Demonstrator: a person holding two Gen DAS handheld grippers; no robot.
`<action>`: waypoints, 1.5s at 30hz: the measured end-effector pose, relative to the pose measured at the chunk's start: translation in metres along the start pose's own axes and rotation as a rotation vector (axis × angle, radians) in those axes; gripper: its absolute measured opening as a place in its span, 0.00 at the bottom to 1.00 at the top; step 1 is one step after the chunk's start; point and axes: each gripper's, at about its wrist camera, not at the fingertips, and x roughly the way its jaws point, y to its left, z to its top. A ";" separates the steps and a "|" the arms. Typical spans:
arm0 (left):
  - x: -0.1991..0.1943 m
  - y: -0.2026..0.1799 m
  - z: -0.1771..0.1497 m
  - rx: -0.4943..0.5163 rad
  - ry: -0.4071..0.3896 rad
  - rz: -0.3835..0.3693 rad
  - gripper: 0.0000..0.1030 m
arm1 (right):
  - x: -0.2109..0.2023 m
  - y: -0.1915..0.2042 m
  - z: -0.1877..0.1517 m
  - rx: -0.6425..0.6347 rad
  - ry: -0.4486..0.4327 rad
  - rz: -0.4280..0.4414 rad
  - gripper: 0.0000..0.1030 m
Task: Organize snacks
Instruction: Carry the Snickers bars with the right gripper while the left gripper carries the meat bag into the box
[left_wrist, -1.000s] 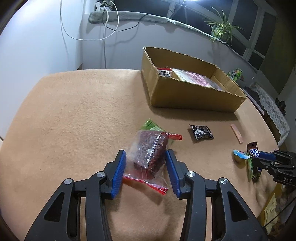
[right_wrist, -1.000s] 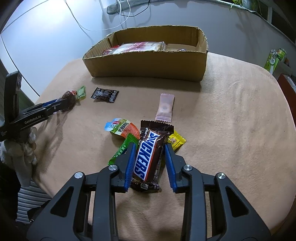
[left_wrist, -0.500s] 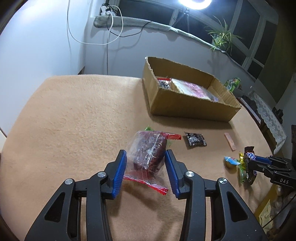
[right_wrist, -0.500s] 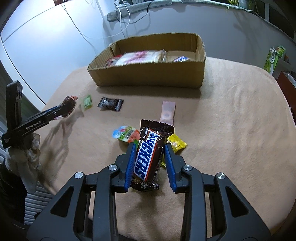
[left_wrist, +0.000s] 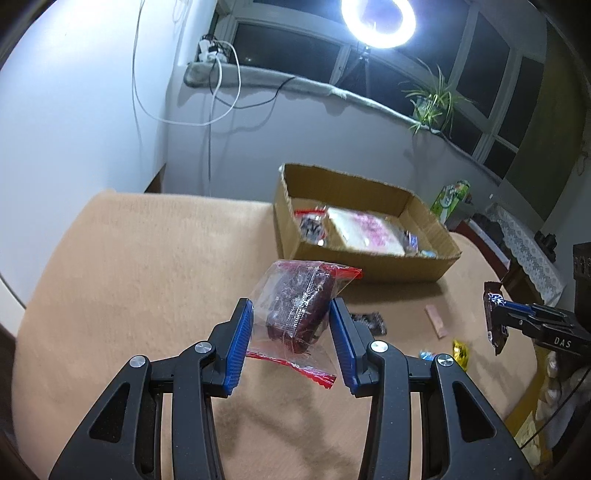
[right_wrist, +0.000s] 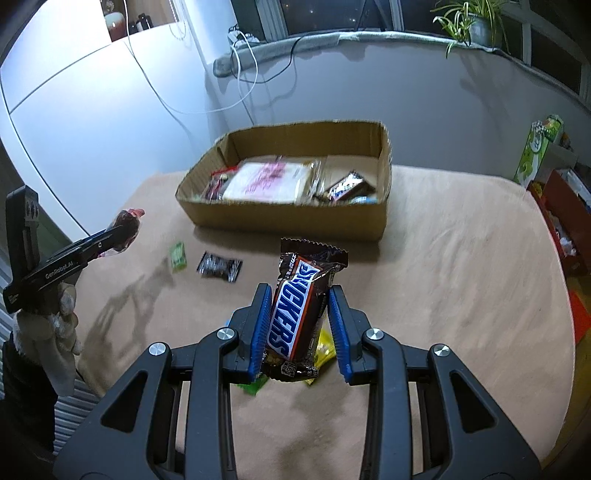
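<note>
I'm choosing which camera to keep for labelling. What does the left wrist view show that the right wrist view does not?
Only the left wrist view: the lit ring light by the window, and the pink wrapper on the table.

Only the right wrist view: the small green packet on the cloth, the gloved hand holding the left tool, and the Snickers label facing the camera.

Both: the cardboard box with snacks inside, the black packet, the clear red-edged bag clamped in the left tool, the Snickers bar clamped in the right tool.
</note>
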 end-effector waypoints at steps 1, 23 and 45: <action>0.000 -0.001 0.002 0.001 -0.004 -0.002 0.40 | -0.001 0.000 0.003 -0.001 -0.005 -0.001 0.32; 0.029 -0.023 0.068 0.043 -0.059 -0.029 0.40 | 0.020 -0.007 0.099 -0.040 -0.074 -0.003 0.32; 0.089 -0.026 0.102 0.036 -0.009 0.004 0.40 | 0.091 -0.027 0.141 -0.031 -0.008 -0.043 0.32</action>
